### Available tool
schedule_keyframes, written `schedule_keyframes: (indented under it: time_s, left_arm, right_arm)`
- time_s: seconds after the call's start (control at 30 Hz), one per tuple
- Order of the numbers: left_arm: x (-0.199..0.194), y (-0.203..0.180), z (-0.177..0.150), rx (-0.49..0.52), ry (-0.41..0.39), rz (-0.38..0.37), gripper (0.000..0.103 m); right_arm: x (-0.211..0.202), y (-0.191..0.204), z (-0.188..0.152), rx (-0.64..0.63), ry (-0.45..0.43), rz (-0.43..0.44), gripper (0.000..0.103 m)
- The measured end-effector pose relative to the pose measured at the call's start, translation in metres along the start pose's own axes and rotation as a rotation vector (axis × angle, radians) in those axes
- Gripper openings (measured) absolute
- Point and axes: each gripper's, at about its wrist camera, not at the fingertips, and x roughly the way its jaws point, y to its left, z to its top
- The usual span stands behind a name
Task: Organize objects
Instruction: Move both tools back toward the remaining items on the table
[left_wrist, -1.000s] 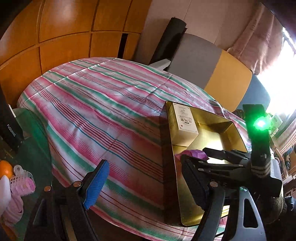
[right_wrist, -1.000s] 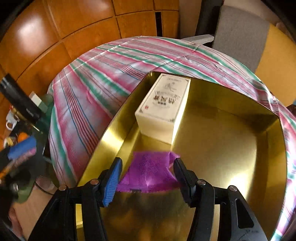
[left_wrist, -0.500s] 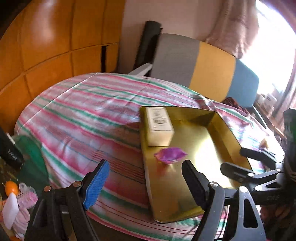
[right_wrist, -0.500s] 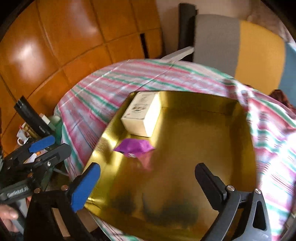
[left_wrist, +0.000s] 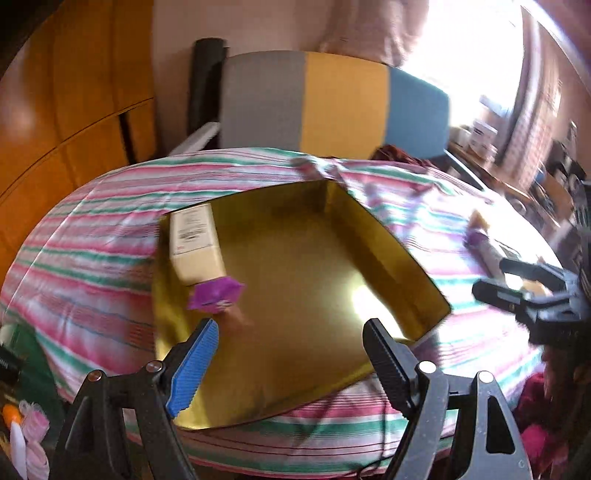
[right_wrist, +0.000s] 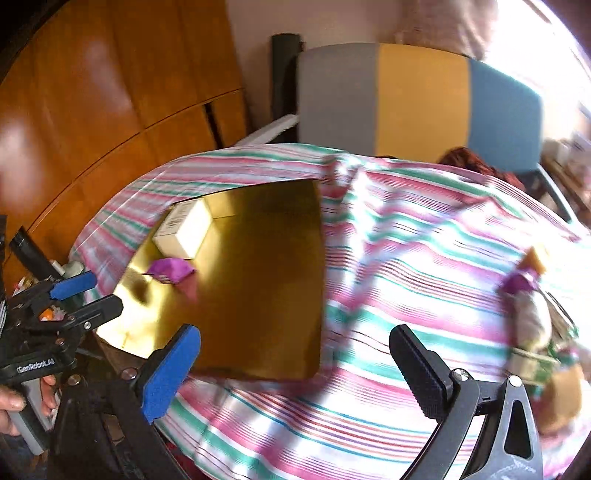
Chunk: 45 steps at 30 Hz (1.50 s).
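Now, reading left to right, I count one gold tray (left_wrist: 388, 236) on the striped surface (left_wrist: 92, 258), toward its left edge. Two things lie inside it: one cream box (left_wrist: 195, 245) in the tray's far left corner, and one purple packet (left_wrist: 214, 291) just in front of the box. My left gripper (left_wrist: 290, 356) hangs over the tray's near edge, jaws apart, nothing between them. My right gripper (right_wrist: 295, 369) has just been opening and stands wide over the cloth, empty. At the surface's right edge lies a cluster of wrapped items (right_wrist: 532, 321), too blurred for me to count.
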Motion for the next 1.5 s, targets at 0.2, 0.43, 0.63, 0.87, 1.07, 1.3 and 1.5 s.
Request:
schedule_keyframes:
  time_s: [0.2, 0.43, 0.63, 0.87, 1.07, 1.3, 1.5]
  left_arm:
    - [0.007, -0.042, 0.004, 0.107, 0.018, -0.054, 0.081]
    - [0.02, -0.08, 0.016, 0.187, 0.038, -0.136, 0.081]
    - [0.028, -0.121, 0.021, 0.261, 0.062, -0.212, 0.081]
    - [0.047, -0.168, 0.023, 0.366, 0.099, -0.245, 0.081]
    - [0.06, -0.207, 0.032, 0.446, 0.107, -0.291, 0.076]
    - [0.078, -0.252, 0.032, 0.54, 0.148, -0.363, 0.068]
    - [0.092, -0.289, 0.032, 0.644, 0.15, -0.408, 0.064]
  right_arm:
    - [-0.033, -0.078, -0.014, 0.155, -0.036, -0.099, 0.103]
    - [-0.084, -0.184, -0.041, 0.378, -0.089, -0.296, 0.103]
    - [-0.119, -0.269, -0.083, 0.69, -0.171, -0.409, 0.103]
    - [-0.134, -0.3, -0.104, 0.926, -0.313, -0.276, 0.103]
    - [-0.13, -0.304, -0.098, 0.922, -0.306, -0.254, 0.103]
    - [-0.128, -0.3, -0.106, 0.937, -0.3, -0.226, 0.103]
    - [-0.126, -0.3, -0.107, 0.948, -0.309, -0.209, 0.103]
